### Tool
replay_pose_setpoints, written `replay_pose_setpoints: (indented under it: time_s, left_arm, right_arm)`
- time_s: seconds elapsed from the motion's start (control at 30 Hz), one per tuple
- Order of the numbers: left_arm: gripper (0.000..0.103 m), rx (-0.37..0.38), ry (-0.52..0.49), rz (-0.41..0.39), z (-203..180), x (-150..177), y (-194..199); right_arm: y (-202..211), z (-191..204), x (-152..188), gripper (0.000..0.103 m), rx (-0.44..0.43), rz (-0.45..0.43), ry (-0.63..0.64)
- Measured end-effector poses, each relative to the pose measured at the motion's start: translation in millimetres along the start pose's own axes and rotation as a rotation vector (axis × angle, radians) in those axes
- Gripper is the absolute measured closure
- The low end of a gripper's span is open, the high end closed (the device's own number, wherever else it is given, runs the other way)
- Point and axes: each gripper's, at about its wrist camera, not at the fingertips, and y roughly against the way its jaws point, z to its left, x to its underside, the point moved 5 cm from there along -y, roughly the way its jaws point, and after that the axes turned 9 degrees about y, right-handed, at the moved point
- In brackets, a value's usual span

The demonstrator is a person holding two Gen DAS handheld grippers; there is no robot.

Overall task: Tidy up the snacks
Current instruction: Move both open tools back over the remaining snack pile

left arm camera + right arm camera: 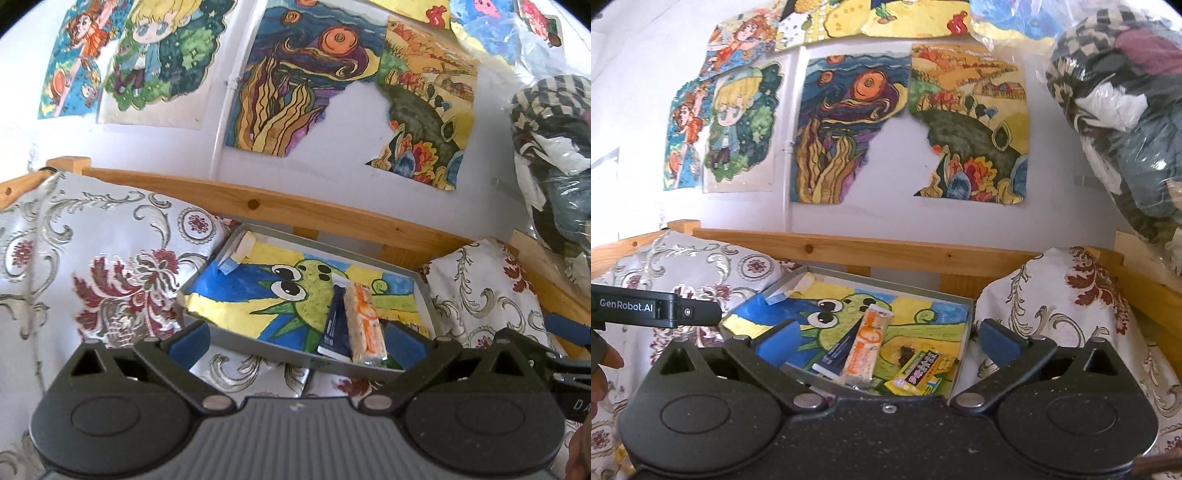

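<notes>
A shallow grey tray [428,306] [967,328] lined with a painted green-creature drawing lies on patterned bedding. In it lie an orange-and-white snack bar [365,326] [866,345], a dark blue packet [334,328] [834,352] beside it, and a yellow packet [921,369] with dark lettering. A small white-and-blue wrapper [238,254] [786,290] rests at the tray's far left corner. My left gripper [295,341] hovers open at the tray's near edge, holding nothing. Over the tray's near side, my right gripper [886,338] stands open and empty.
A wooden bed rail [295,206] [886,253] runs behind the tray, with drawings taped to the white wall [639,110] above. Floral cushions [103,258] [1063,314] flank the tray. A plastic bag of clothes [1123,110] hangs at the right. A person's fingers [604,363] hold the left gripper's body [646,308].
</notes>
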Motion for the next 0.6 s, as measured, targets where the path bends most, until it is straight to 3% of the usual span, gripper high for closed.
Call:
replay_pose_setpoints:
  time_s: [0.23,0.6]
  left_arm:
    - [0.001,-0.018,0.02,-0.031,2,22,41]
    - [0.001,-0.084,0.071,0.001,20,71,82]
  right_arm:
    - [45,5,11,0.001,0.002,0.005,-0.01]
    - [111,21,52,0.001,0.029,0.067,-0.01]
